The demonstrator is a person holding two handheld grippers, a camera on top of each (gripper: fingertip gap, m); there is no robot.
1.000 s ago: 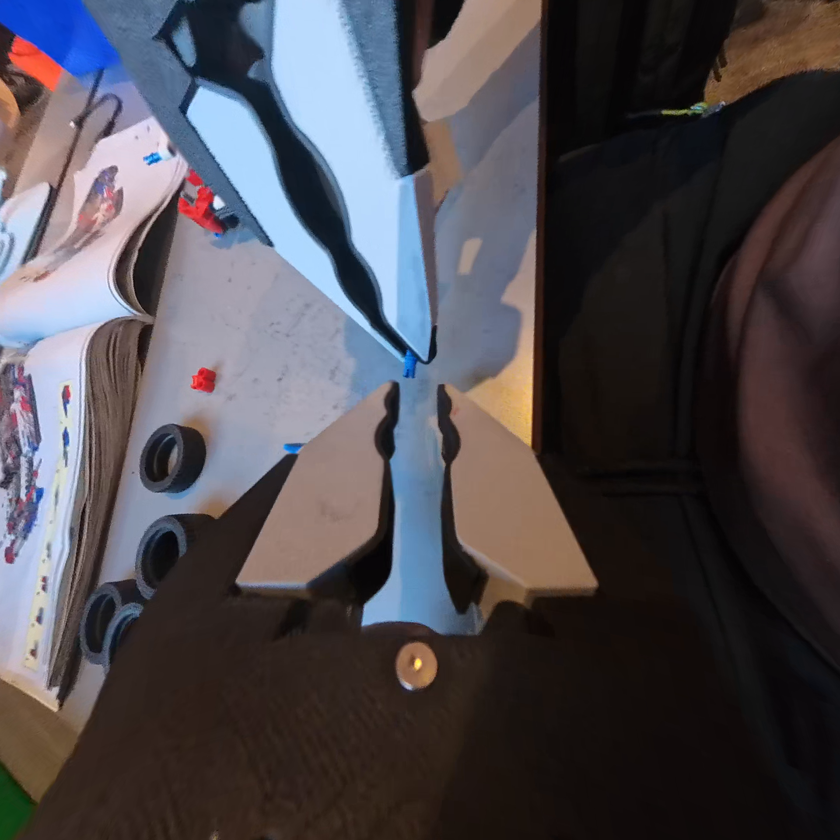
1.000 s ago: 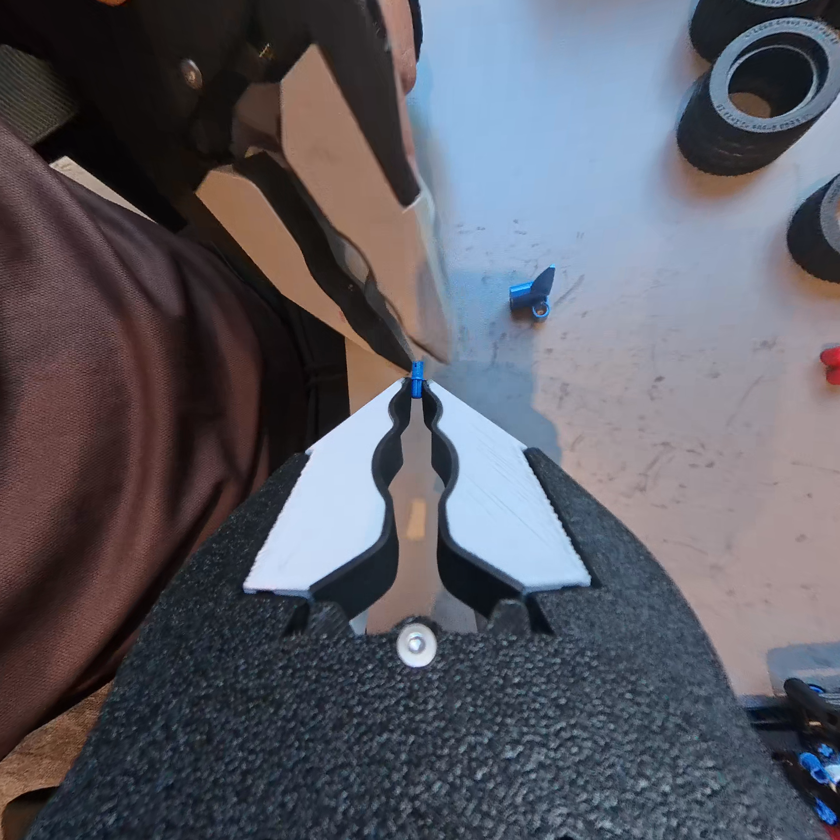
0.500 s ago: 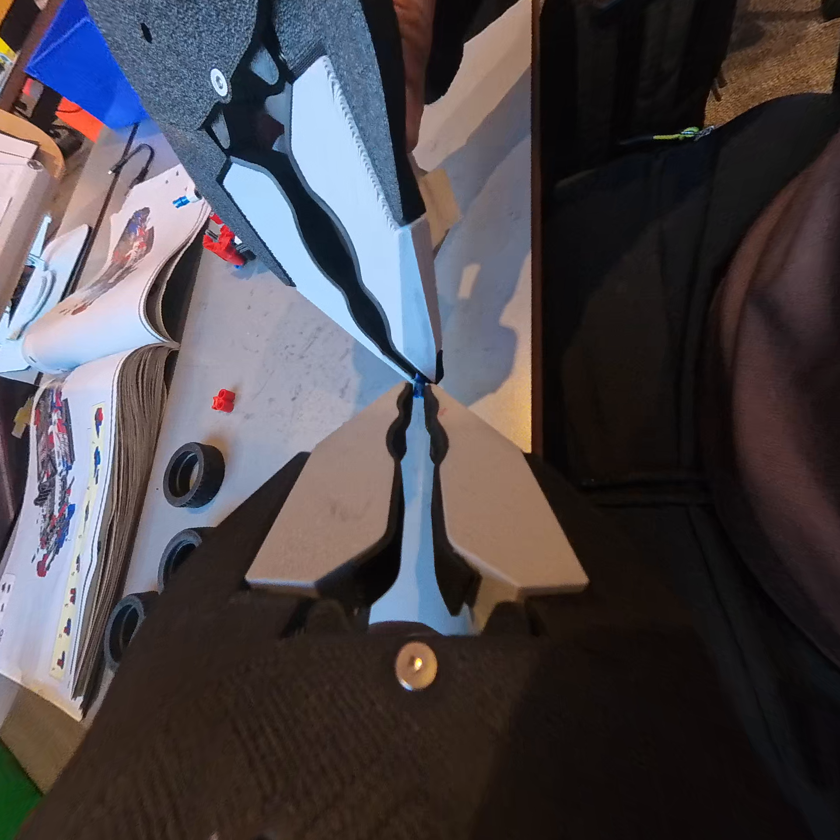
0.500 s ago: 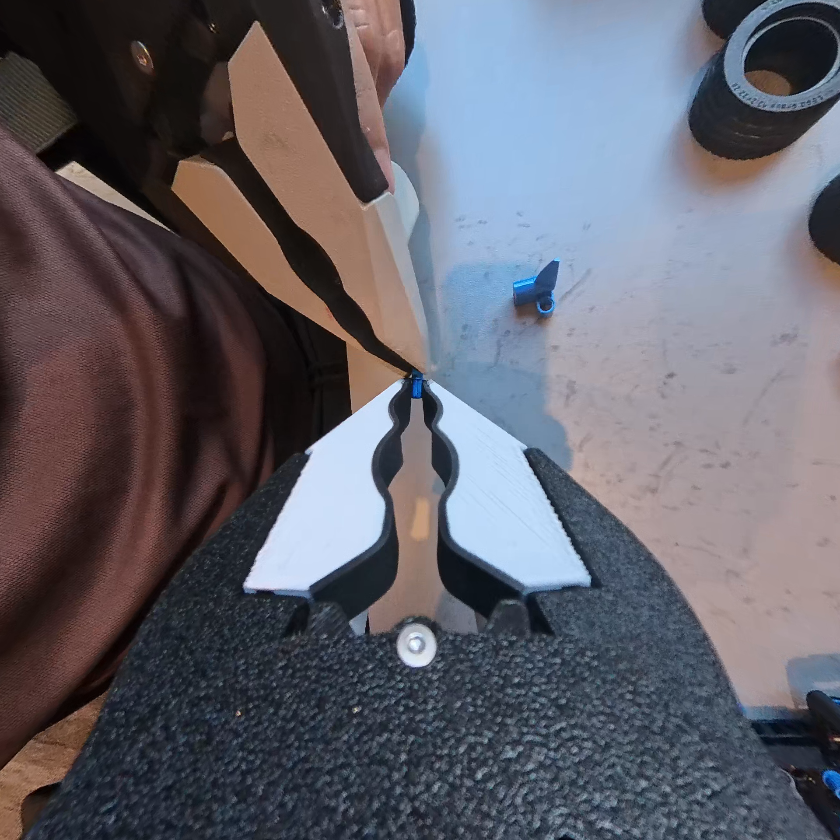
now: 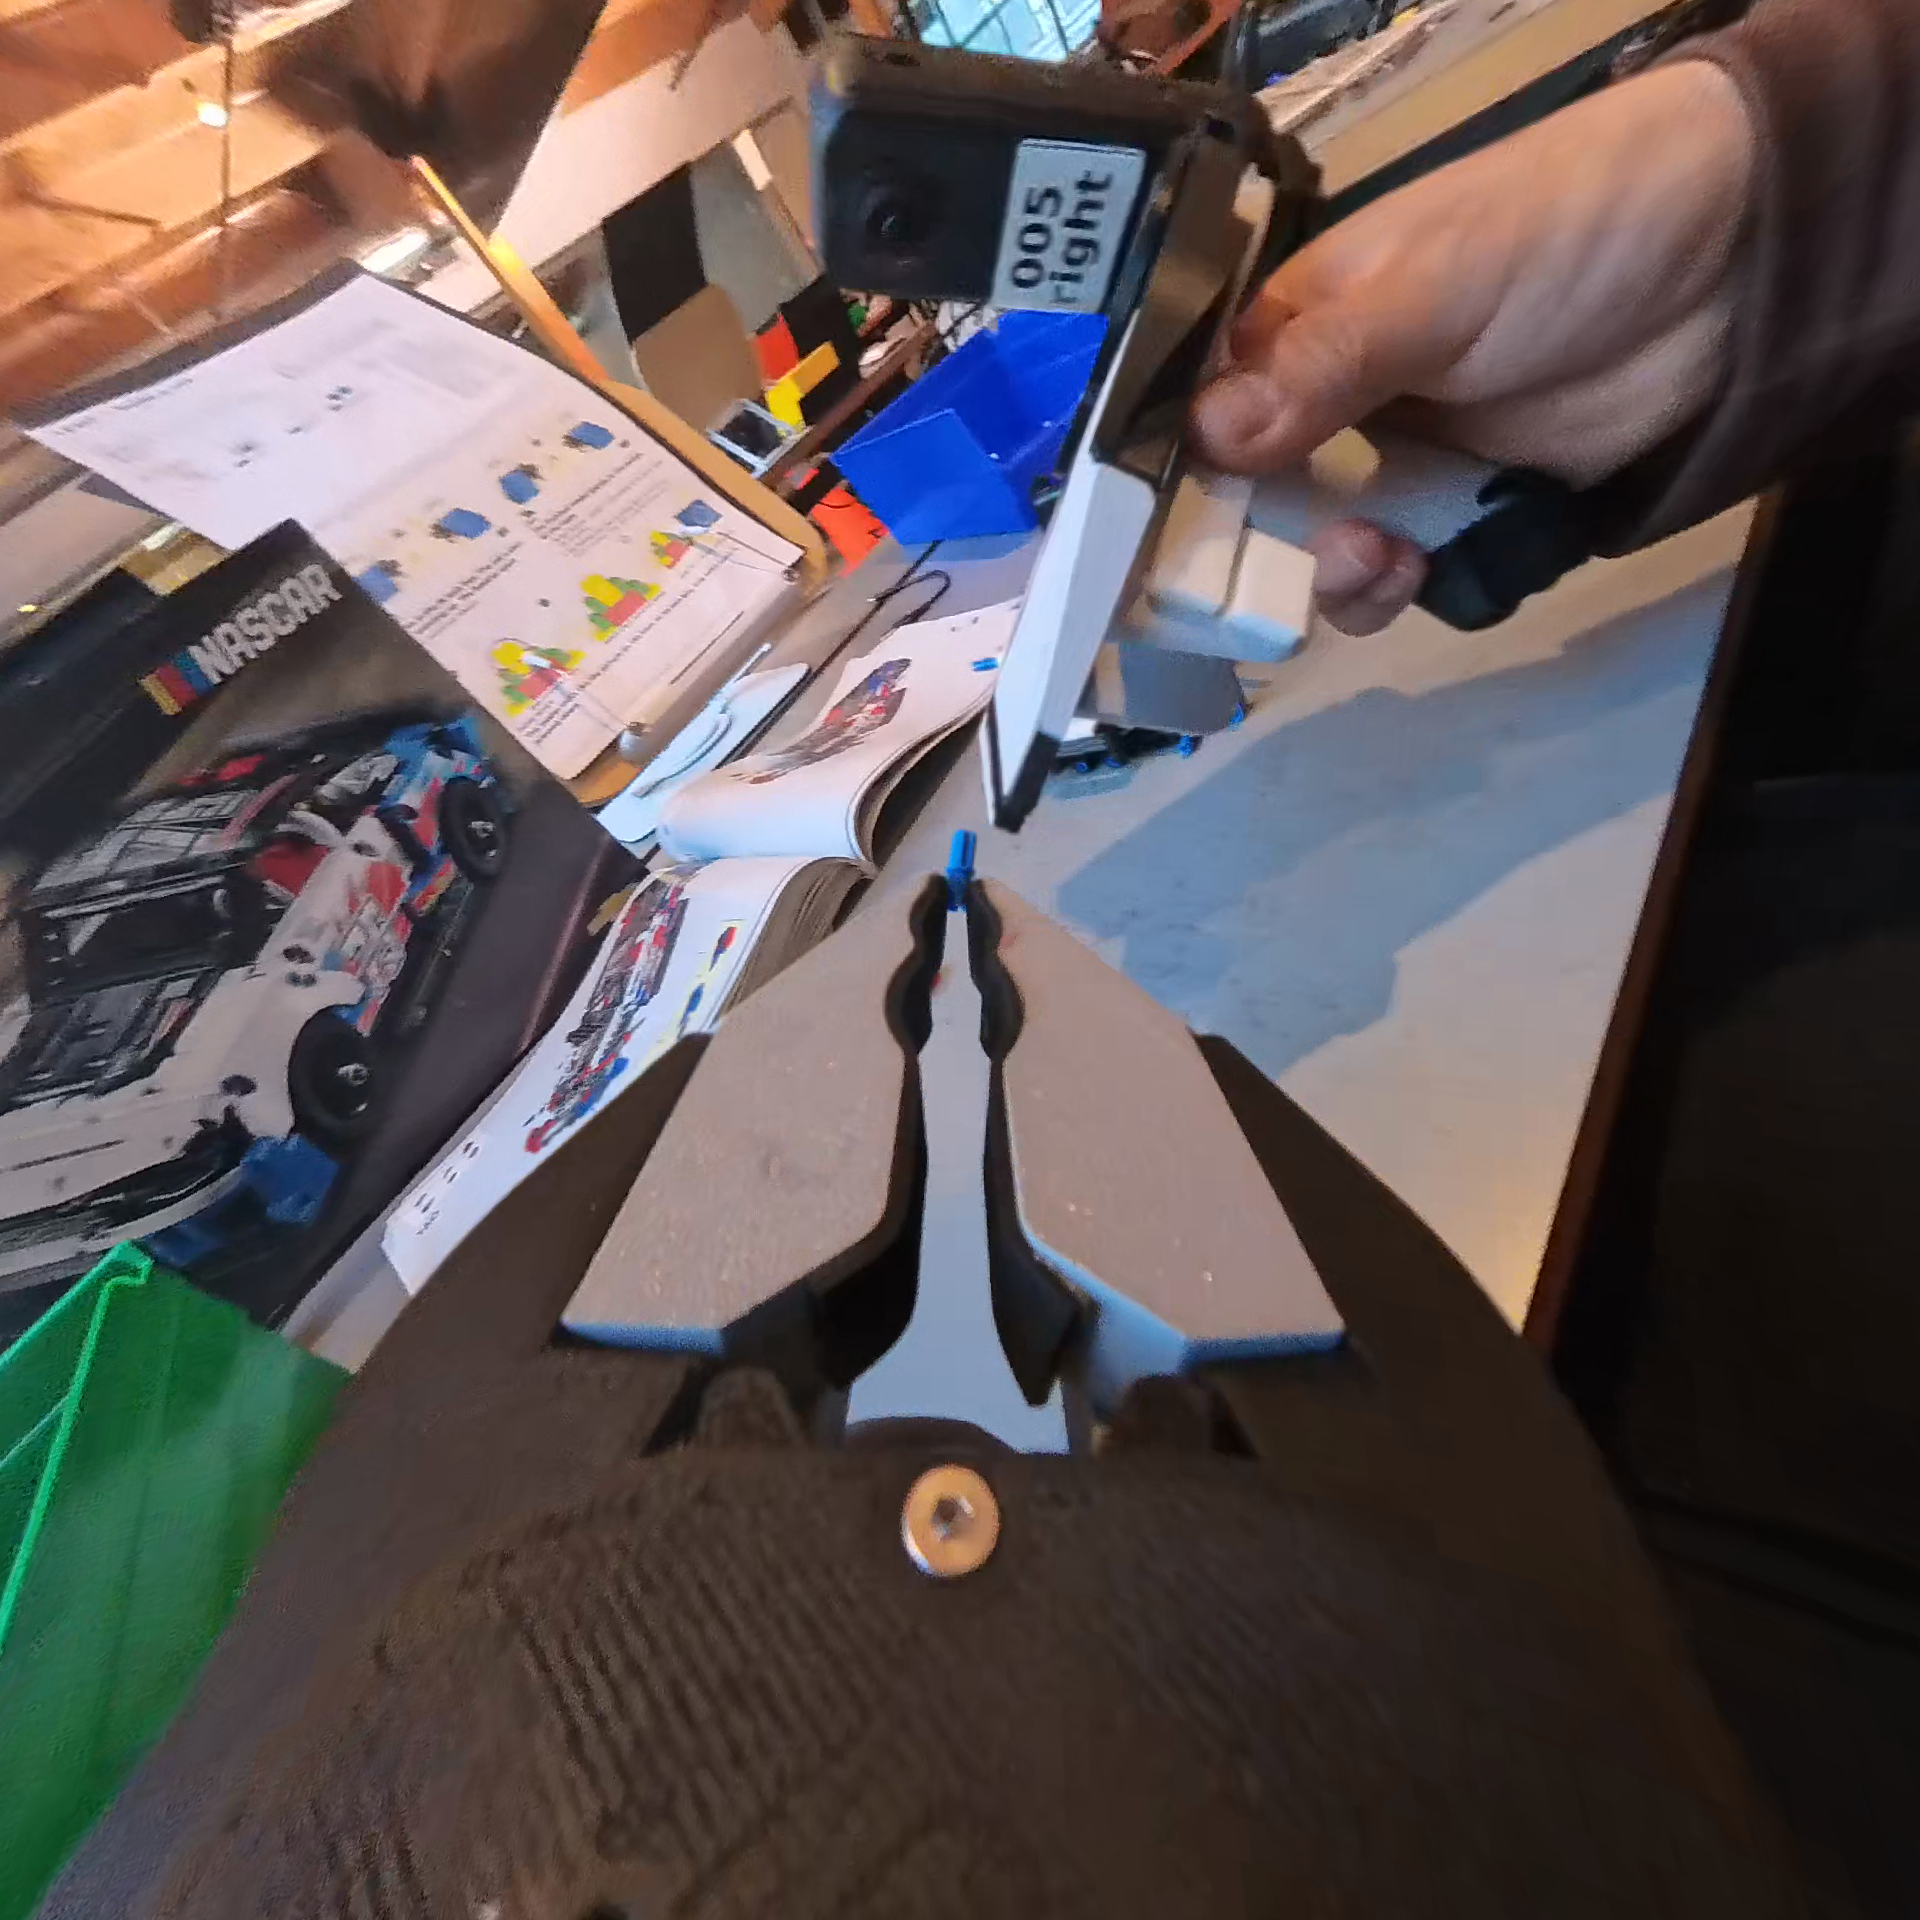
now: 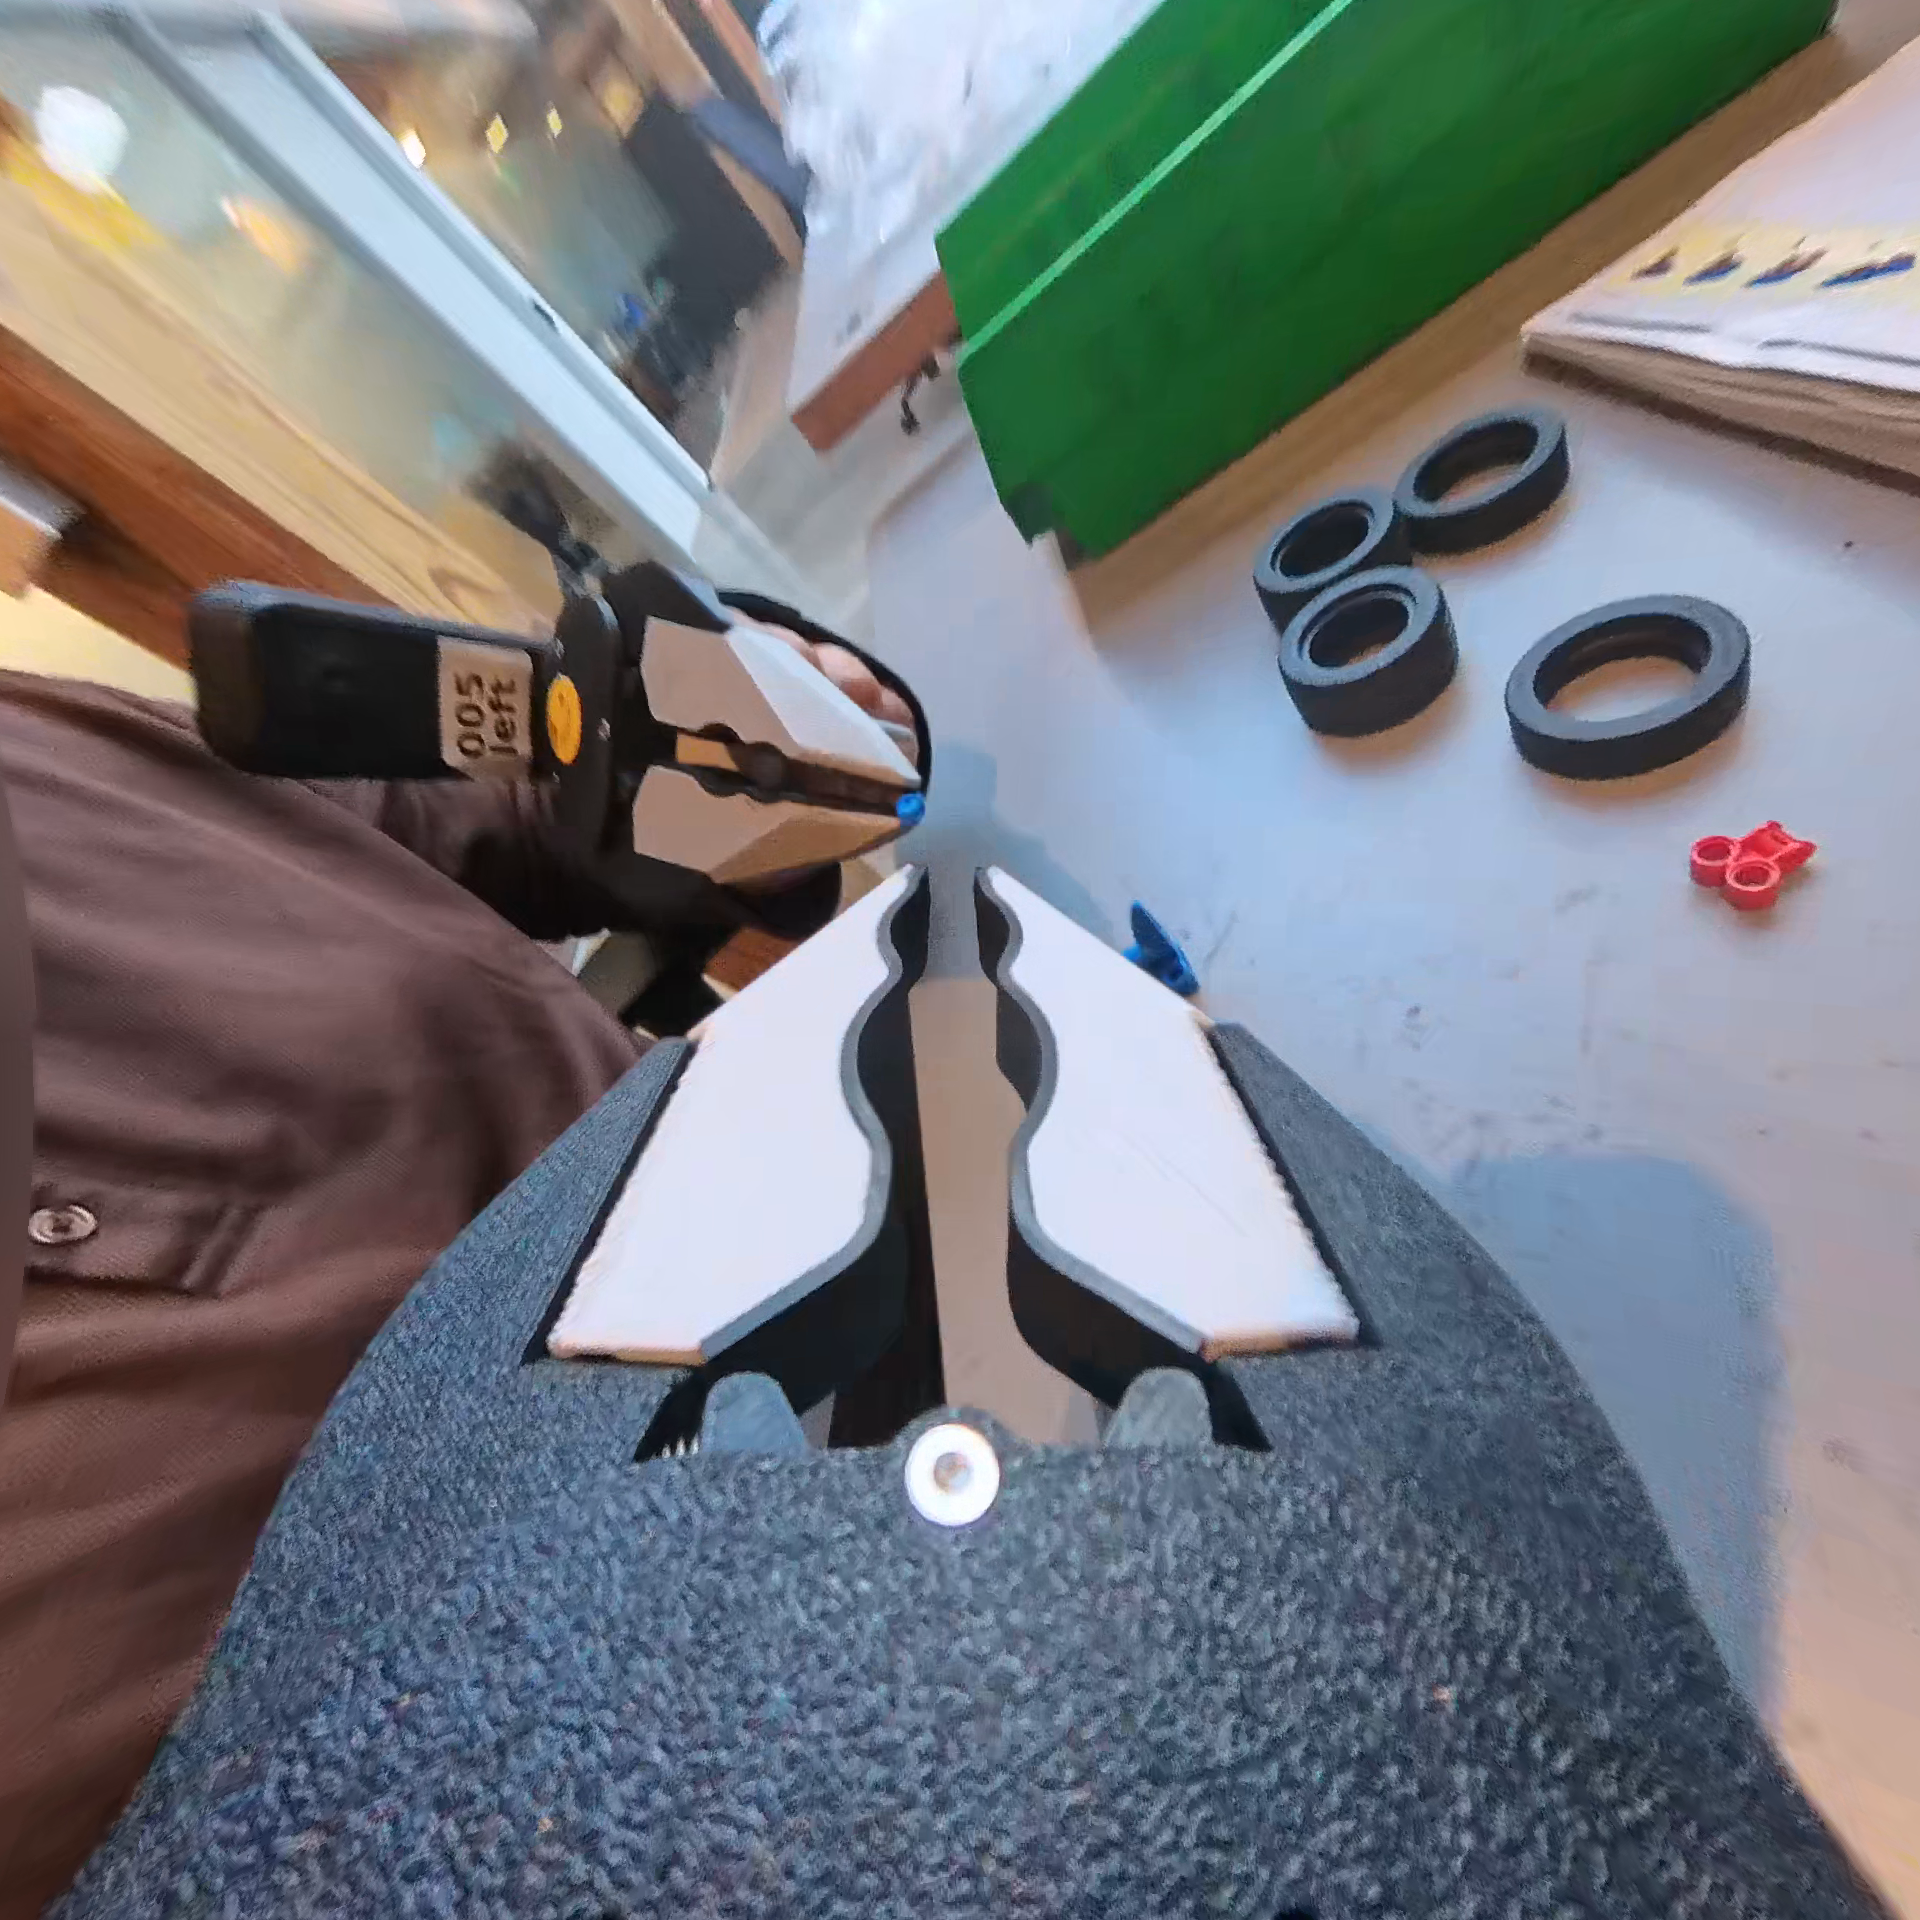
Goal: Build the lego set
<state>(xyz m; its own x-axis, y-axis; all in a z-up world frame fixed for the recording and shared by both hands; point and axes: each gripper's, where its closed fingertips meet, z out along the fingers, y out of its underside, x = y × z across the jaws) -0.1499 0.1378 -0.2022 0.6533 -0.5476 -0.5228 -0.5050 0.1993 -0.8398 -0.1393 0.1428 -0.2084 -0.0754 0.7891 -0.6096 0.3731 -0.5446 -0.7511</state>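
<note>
My left gripper (image 5: 961, 902) is shut on a small blue pin (image 5: 962, 858) that sticks out past its tips, held above the table. In the right wrist view the left gripper (image 6: 902, 808) shows at the left with the blue pin (image 6: 911, 804) at its tip. My right gripper (image 6: 951, 883) is slightly open and empty, its tips just below and right of the pin, not touching it. In the left wrist view the right gripper (image 5: 1013, 805) is seen edge-on, held by a hand, just above and right of the pin.
Several black tyres (image 6: 1361, 649) lie on the grey table (image 6: 1455, 1039) with a red piece (image 6: 1751, 862) and a blue piece (image 6: 1158, 945). A green bin (image 6: 1299, 260), an open instruction booklet (image 5: 831, 748), the set's box (image 5: 260, 883) and a blue bin (image 5: 966, 447) stand around. My two grippers' fingertips are within a few centimetres of each other.
The blue pin has passed from the right gripper to the left. The left gripper shut on it, the right opened and drew back. Both grippers tilted up from the table.
</note>
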